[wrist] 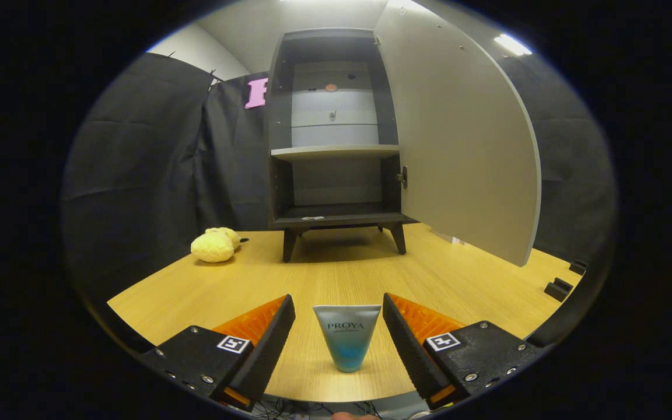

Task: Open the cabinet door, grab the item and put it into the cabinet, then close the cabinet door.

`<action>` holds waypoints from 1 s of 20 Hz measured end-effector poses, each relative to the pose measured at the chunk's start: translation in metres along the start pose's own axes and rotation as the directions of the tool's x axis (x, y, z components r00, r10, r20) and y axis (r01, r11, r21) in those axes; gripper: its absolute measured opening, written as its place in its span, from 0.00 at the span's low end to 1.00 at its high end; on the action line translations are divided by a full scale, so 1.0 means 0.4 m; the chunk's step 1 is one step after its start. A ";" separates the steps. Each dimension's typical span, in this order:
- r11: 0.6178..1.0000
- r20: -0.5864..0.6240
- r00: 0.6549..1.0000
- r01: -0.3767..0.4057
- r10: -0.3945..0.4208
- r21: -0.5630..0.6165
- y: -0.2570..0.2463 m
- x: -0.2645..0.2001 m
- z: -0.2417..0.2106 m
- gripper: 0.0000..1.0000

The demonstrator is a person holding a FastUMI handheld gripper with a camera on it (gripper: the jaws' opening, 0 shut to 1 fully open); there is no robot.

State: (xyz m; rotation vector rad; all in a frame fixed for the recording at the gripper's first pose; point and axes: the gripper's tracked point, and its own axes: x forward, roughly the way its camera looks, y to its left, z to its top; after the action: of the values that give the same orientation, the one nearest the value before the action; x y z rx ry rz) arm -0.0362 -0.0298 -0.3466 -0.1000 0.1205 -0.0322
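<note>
Gripper view: wooden table (336, 274) spans the scene. Cabinet door (458, 134) swung wide open to the right of the cabinet (336, 128), which stands on short legs at the far side of the table, one shelf inside, lower compartment bare. Gripper (339, 321) fingers spread apart, not touching anything. Cosmetic tube (347, 337) stands cap-down on the table between the fingers, gap on both sides. Yellow sponge-like lump (214, 245) lies left of the cabinet legs. Small black blocks (559, 288) near the table's right edge.
</note>
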 end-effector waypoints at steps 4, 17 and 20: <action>0.998 -0.015 0.998 0.055 -0.056 -0.010 -0.049 0.033 -0.029 0.94; 0.999 -0.023 0.999 -0.028 0.027 -0.018 -0.028 0.092 0.093 0.52; 0.998 0.002 1.000 -0.028 0.028 -0.052 -0.033 0.101 0.164 0.52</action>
State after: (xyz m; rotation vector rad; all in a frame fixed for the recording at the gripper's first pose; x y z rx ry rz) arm 0.0113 -0.0381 -0.2854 -0.1507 0.1198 -0.0009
